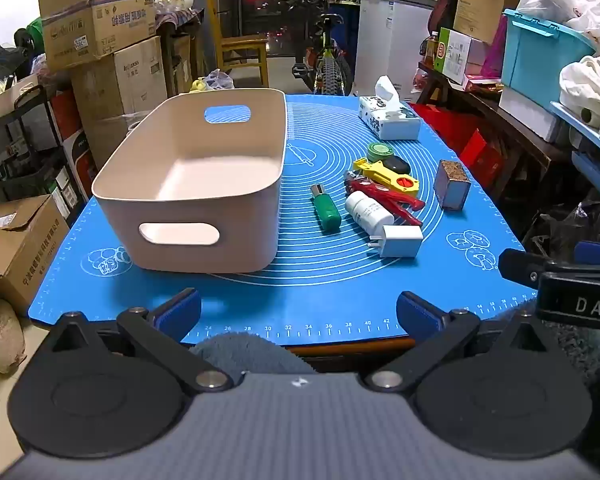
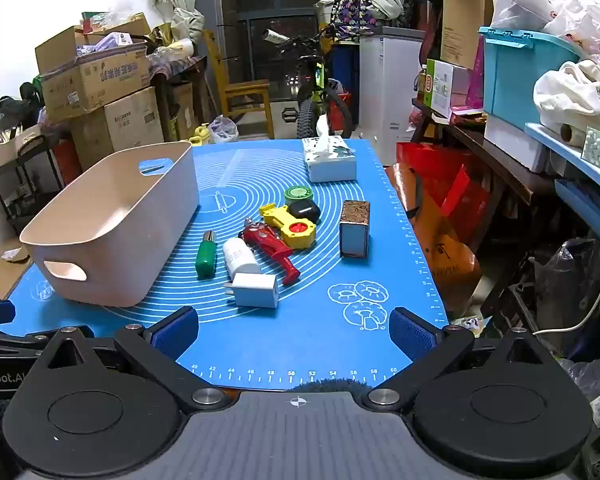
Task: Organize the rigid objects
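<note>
The empty pink bin point(image 1: 188, 184) sits left on the blue mat point(image 2: 320, 344). Beside it lies the white charger point(image 2: 257, 289), probably light, hard, slick: grip its flat sides. Left gripper point(image 1: 298, 314) and right gripper point(image 2: 294, 330) gape wide, holding nothing.

The right gripper point(image 1: 580, 300) reads "DAS", the left gripper point(image 2: 4, 376) "Robot.AI", and the mat point(image 2: 320, 344) bears ruler numbers 40–60.

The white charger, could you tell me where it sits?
The white charger lies on the blue mat, nearest the cameras, right of the bin, touching the white bottle.
</note>
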`<state>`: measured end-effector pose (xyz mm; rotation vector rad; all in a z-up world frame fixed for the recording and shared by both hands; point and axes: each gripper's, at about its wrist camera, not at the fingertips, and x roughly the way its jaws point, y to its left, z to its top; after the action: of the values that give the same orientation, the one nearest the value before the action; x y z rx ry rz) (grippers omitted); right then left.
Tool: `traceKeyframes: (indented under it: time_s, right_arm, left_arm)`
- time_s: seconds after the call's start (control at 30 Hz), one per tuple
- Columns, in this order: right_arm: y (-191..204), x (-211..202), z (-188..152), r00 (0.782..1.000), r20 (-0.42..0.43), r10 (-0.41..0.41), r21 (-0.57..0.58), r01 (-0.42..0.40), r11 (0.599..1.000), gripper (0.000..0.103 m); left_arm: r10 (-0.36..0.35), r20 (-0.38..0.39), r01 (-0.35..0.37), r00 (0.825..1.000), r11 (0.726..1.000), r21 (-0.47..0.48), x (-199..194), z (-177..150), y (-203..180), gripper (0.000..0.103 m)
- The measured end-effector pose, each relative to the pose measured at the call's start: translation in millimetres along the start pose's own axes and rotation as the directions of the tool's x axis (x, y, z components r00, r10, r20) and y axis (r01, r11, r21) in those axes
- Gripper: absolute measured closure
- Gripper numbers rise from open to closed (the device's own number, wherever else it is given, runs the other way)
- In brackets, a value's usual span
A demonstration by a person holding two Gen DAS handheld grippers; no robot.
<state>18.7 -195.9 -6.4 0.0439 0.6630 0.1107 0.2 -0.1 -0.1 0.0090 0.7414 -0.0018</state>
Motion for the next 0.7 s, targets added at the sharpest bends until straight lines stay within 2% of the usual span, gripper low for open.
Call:
traceKeyframes:
  time_s: [0.7]
  right_arm:
    - [-0.9,0.7,0.5,1.000,-0.006,-0.004,0.001,0.004,1.000,0.002]
  left_arm:
    - [-0.001,0.004,0.001,1.000,1.000,0.001,1.4,-2.4,0.2,0.000]
